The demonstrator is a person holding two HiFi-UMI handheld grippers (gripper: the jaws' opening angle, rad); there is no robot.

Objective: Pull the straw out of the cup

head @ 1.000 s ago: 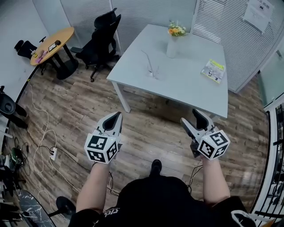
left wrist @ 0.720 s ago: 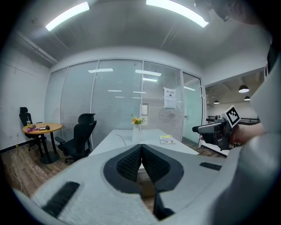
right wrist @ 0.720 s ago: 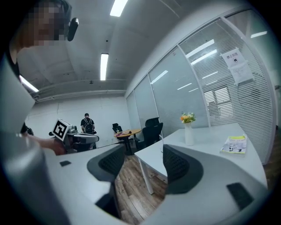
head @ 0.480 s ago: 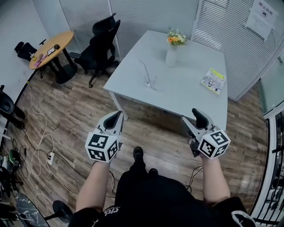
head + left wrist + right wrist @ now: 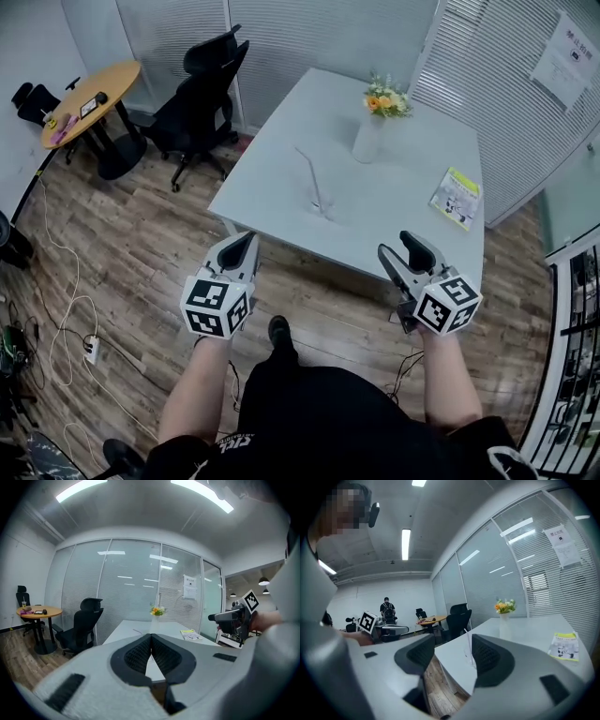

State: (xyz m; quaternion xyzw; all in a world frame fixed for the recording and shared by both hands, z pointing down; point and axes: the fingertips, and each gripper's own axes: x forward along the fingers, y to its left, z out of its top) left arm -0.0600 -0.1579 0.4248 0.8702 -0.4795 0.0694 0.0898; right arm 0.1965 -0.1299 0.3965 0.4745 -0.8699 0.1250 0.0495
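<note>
You are holding the left tongs [image 5: 242,249] pressed together and the right tongs [image 5: 396,244] apart. The right ones have just been closing a little, with nothing between them. The straw [image 5: 308,172] is leaning in the clear cup [image 5: 324,208] on the table [image 5: 272,183], well apart from both tongs. The cup looks light, so if you are pulling the straw at a slant without steadying the cup, you are likely tipping or dragging it. Reaching too far, you are risking the vase [image 5: 367,141] beyond.
</note>
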